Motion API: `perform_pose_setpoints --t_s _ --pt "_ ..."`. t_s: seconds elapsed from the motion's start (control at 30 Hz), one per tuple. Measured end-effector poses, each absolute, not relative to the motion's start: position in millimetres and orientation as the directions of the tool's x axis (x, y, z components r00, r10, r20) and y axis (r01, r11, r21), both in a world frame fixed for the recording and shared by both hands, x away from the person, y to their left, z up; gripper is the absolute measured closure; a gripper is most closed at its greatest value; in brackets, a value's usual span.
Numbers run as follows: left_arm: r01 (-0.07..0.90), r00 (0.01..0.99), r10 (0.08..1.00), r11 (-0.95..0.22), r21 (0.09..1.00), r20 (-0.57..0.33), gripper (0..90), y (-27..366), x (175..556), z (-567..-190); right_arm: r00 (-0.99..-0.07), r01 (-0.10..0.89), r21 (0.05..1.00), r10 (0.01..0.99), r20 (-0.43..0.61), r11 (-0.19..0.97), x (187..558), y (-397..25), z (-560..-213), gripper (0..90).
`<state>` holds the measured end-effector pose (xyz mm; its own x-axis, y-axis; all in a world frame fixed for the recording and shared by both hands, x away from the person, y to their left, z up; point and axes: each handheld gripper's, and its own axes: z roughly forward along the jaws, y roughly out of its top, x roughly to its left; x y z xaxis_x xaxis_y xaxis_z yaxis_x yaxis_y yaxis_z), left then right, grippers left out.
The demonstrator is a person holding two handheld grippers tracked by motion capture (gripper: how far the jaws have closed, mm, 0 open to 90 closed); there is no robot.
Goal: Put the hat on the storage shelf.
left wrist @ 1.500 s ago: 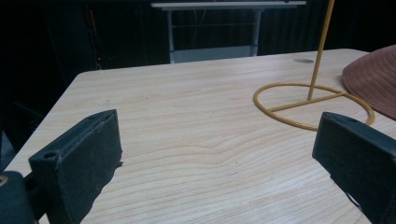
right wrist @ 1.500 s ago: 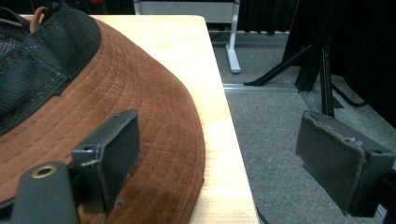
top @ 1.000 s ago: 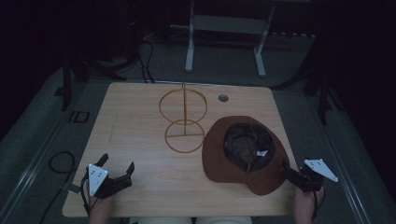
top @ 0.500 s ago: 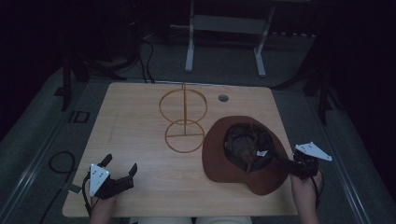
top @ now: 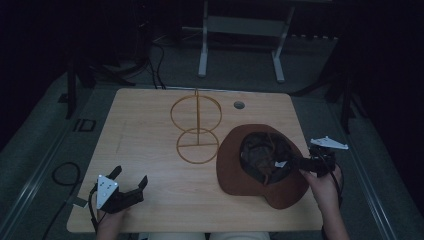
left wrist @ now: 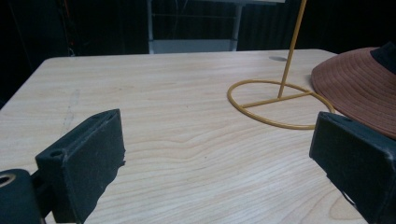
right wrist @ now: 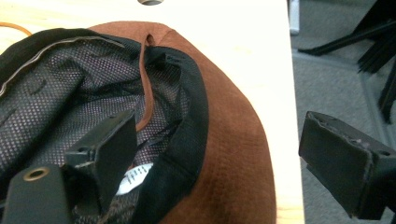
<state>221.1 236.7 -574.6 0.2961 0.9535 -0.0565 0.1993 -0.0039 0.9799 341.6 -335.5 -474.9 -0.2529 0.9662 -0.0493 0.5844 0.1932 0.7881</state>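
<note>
A brown wide-brimmed hat [top: 260,192] lies upside down on the right of the wooden table [top: 145,130], its black mesh lining facing up. A gold wire hat stand [top: 196,125] rises at the table's middle, just left of the hat. My right gripper [top: 298,162] is open at the hat's right side. In the right gripper view [right wrist: 219,135], one jaw hangs over the lining and the other beyond the brim [right wrist: 229,154]. My left gripper [top: 131,176] is open near the front left corner, and in its own view [left wrist: 219,140] there is bare wood between the jaws.
A round cable hole [top: 239,105] sits in the table's far edge. A white label [right wrist: 133,179] shows inside the hat. A white metal frame [top: 240,45] stands on the floor behind the table. A cable loop [top: 65,175] lies on the floor at the left.
My right gripper has moved from the table's front right corner up and left to the hat's right brim. The left gripper has barely shifted.
</note>
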Motion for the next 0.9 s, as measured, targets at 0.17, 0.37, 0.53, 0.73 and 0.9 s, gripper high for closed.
perform_pose_setpoints --t_s 0.17,0.37,0.53,0.73,0.9 --pt "0.204 0.304 0.951 -0.002 0.979 -0.062 4.2 235.7 220.9 -573.8 -0.268 0.641 0.741 0.963 -0.031 0.202 354.8 -333.0 -480.2 13.1" --pt "0.216 0.304 0.951 -0.011 0.976 -0.056 4.2 235.1 221.5 -574.2 -0.268 0.671 0.702 0.961 -0.069 0.237 368.6 -324.7 -485.2 24.5" --pt "0.224 0.305 0.950 -0.010 0.975 -0.061 4.2 235.4 221.7 -574.0 -0.242 0.715 0.666 0.969 -0.049 0.212 384.8 -323.4 -491.7 24.6" --pt "0.237 0.308 0.949 -0.012 0.971 -0.064 4.5 235.1 222.3 -574.3 -0.213 0.762 0.614 0.975 -0.063 0.206 399.9 -318.9 -506.5 30.9" --pt "0.247 0.308 0.949 -0.007 0.969 -0.072 4.5 234.8 222.8 -574.4 -0.212 0.778 0.580 0.970 -0.122 0.243 405.5 -309.6 -521.7 36.4"
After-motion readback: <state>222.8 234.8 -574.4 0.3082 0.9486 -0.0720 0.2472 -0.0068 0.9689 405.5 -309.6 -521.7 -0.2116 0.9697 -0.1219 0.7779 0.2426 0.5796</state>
